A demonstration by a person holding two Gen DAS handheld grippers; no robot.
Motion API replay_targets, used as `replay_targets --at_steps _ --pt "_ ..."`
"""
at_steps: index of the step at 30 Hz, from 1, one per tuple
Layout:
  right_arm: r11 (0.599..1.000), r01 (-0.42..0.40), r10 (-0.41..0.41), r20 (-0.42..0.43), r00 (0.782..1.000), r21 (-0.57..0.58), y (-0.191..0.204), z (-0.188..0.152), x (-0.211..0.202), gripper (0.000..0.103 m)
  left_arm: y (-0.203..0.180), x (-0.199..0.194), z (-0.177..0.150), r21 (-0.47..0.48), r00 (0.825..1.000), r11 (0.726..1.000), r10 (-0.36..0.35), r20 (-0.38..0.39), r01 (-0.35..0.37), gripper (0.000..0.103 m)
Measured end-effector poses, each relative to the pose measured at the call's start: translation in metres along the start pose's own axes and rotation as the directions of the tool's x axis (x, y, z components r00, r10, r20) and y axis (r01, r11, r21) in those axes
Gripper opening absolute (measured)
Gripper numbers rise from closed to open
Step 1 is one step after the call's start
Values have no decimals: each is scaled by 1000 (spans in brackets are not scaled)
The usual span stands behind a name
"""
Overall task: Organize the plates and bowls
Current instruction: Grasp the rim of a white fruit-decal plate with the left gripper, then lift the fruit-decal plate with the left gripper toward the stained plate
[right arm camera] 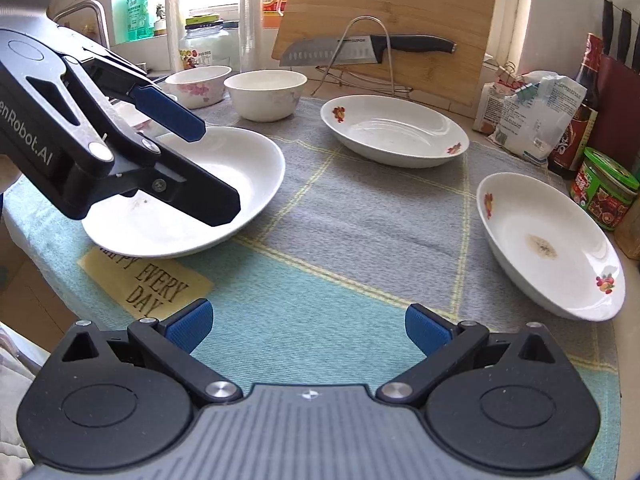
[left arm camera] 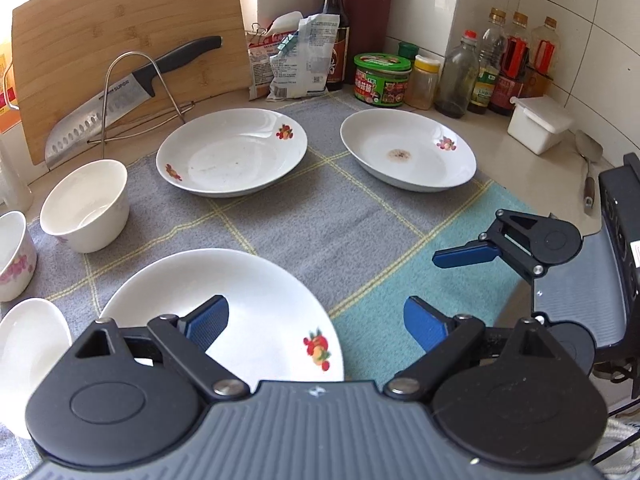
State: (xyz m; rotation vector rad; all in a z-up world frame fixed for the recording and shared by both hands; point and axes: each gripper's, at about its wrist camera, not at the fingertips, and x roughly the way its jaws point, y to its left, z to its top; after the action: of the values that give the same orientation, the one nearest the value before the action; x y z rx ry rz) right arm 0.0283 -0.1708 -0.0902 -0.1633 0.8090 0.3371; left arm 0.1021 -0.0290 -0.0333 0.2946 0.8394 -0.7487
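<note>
Both the left gripper (left arm camera: 316, 322) and right gripper (right arm camera: 308, 328) gape wide, grasping nothing, the left above the lower-left plate (left arm camera: 256, 304), seemingly empty, while the right-hand plate (left arm camera: 408, 150) holds a brown stain.

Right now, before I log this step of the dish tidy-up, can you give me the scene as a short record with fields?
surface: checked cloth on a kitchen counter
plates: three, apart, none stacked
near plate: under the left gripper
far plate: by the cutting board
stained plate: brown spot in its middle
bowls: plain bowl, flowered bowl, side by side
left gripper: open, empty
right gripper: open, empty
</note>
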Motion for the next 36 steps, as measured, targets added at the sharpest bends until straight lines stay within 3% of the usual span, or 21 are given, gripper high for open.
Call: replay_targets --at_steps 5,11,18,24,36 --pt "999 -20 20 -4 1000 -25 23 5 9 103 16 -5 -6 34 999 998 -47 -23 48 94" --pt "996 -51 51 -9 999 -74 42 7 21 103 53 -3 9 28 990 992 -118 -77 120 94" --pt "986 -98 97 -11 995 -135 58 8 32 103 96 8 31 53 990 997 -57 -126 64 94" --pt "983 -127 130 13 991 -130 66 11 38 103 113 36 34 76 973 996 -34 -226 53 93" --pt "985 -131 135 32 990 -116 73 13 43 103 120 65 36 82 928 991 -68 -365 104 86"
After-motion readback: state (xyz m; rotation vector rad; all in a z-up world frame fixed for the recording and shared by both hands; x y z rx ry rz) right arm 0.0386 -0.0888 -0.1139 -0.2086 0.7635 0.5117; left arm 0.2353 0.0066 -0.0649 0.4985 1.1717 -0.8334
